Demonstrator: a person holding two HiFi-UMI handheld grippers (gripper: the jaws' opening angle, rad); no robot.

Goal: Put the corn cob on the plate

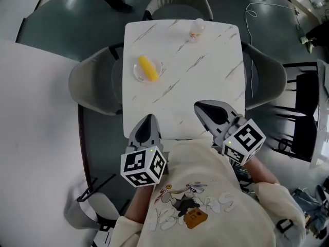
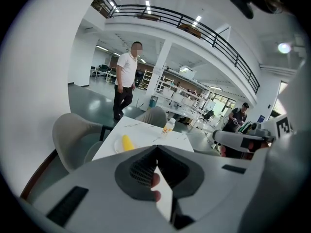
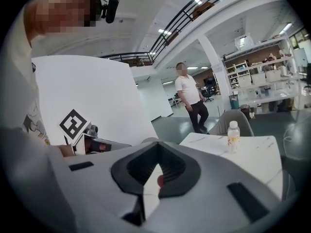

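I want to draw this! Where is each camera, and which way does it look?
Head view: on the person's head, looking steeply down at table, plate with corn cob, bottle; left gripper, right gripper, sweatshirt show.
Left gripper view: on the left gripper, looking along its shut jaws toward the corn cob; a fingertip shows.
Right gripper view: on the right gripper, looking along shut jaws toward the bottle; a fingertip shows.
Shared: both gripper views see the bottle and a standing person.

Corn cob (image 1: pixel 148 68) on plate (image 1: pixel 136 75), table (image 1: pixel 200 81) left half (bottle (image 1: pixel 196 29) far edge).
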